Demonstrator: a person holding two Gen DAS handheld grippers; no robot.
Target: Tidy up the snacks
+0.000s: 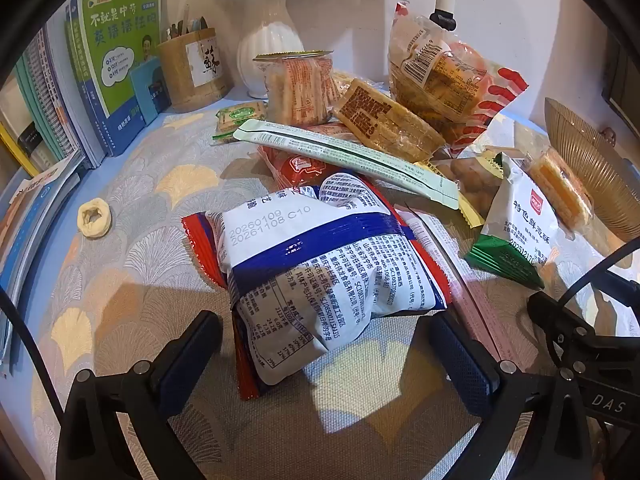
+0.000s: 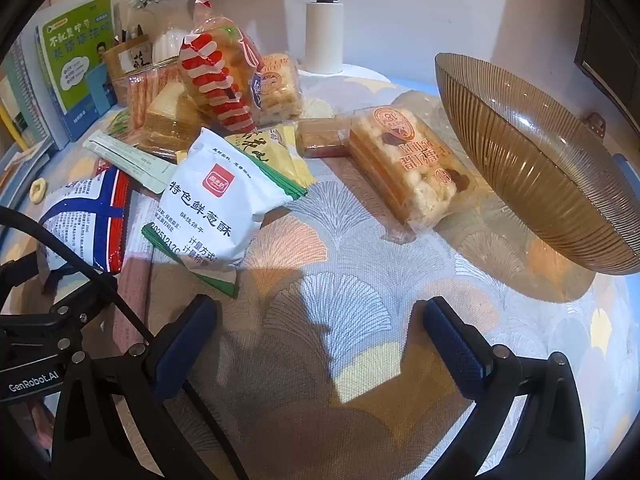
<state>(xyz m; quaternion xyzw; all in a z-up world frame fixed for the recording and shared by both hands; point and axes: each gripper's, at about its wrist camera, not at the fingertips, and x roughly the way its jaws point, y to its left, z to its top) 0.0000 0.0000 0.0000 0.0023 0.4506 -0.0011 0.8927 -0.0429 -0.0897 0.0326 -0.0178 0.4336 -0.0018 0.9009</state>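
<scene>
Your bench (image 2: 360,248), under a fan-pattern cloth, carries everything; the books (image 1: 100,80) stand along its far left edge, out of the work zone, likely so the middle stays free for sorting. The ribbed amber bowl (image 2: 532,168) sits to the right, well apart from the heap and with nothing showing inside it from this angle, so it reads as the probable target for the snacks. The snack pile (image 1: 360,120) is heaped at the back centre, packets leaning on one another with no order, so sorting looks barely begun. The blue-and-white packet (image 1: 320,264) lies nearest you, printed back up, its near end between your left gripper (image 1: 324,356) fingers, which are spread wide and not touching it; that lines you up for a pinch across its width. The white-and-green biscuit packet (image 2: 216,208) rests against the pile's right side, just beside the blue one. The puffed-rice bar pack (image 2: 408,168) lies flat close to the bowl. Your right gripper (image 2: 316,344) hovers over bare cloth, fingers apart and holding nothing, likely parked to keep clear. The small ring-shaped snack (image 1: 95,216) lies loose, alone at the left.
</scene>
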